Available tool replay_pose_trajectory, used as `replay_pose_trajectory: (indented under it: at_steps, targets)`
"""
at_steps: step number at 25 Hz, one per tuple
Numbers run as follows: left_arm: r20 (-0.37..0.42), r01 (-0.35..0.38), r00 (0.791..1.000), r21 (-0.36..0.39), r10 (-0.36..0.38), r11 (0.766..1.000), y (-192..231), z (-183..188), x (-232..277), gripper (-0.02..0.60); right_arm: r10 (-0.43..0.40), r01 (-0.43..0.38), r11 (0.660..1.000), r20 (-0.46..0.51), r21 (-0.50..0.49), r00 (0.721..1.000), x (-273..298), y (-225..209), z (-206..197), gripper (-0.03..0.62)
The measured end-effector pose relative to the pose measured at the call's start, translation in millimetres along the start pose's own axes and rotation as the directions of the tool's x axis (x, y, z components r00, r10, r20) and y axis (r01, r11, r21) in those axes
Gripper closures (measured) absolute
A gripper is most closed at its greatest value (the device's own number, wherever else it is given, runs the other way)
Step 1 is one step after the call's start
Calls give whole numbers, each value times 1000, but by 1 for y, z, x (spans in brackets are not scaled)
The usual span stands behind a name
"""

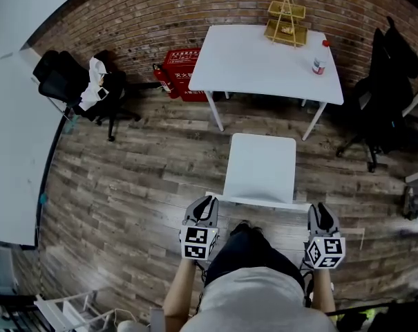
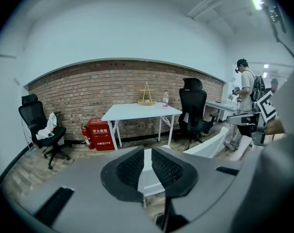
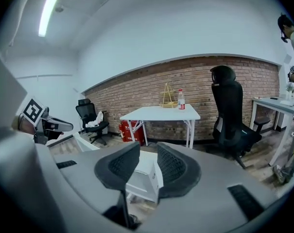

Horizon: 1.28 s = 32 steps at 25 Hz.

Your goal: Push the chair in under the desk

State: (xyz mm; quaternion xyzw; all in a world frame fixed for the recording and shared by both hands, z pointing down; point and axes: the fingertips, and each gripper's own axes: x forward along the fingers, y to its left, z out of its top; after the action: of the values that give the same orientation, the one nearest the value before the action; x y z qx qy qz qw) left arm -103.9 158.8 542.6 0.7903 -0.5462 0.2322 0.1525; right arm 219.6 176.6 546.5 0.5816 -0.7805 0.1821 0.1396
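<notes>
A white chair (image 1: 260, 164) stands on the wood floor, its seat toward the white desk (image 1: 264, 64), with a strip of bare floor between them. Its backrest top edge (image 1: 257, 201) runs just in front of me. My left gripper (image 1: 205, 200) is at the backrest's left end. In the left gripper view, the left gripper (image 2: 147, 152) has its pads tight on the thin white backrest (image 2: 147, 174). My right gripper (image 1: 321, 207) is at the right end. There the right gripper (image 3: 148, 149) has its jaws slightly apart around the chair's white edge (image 3: 144, 178).
On the desk stand a yellow wire rack (image 1: 286, 23) and a small bottle (image 1: 318, 66). A red fire-extinguisher box (image 1: 182, 75) sits by the brick wall. Black office chairs stand at the left (image 1: 84, 88) and right (image 1: 385, 95). A person (image 2: 244, 96) stands far right.
</notes>
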Motion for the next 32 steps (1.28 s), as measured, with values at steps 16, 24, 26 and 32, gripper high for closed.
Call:
replay_pose_trajectory:
  at_steps: [16, 24, 26, 32]
  targets:
    - [-44, 160, 987, 118, -156, 980, 5, -12, 8, 318, 173, -181, 981, -106, -71, 979, 13, 20, -25, 310]
    - [-113, 225, 971, 150, -209, 963, 7, -31, 16, 296, 221, -248, 958, -181, -146, 958, 23, 36, -35, 279]
    - [-132, 243, 965, 152, -224, 958, 6, -38, 20, 291, 221, -251, 956, -193, -149, 956, 25, 40, -35, 272]
    - [-143, 248, 962, 116, -231, 962, 8, -50, 32, 285, 198, -233, 961, -218, -148, 956, 33, 32, -44, 270]
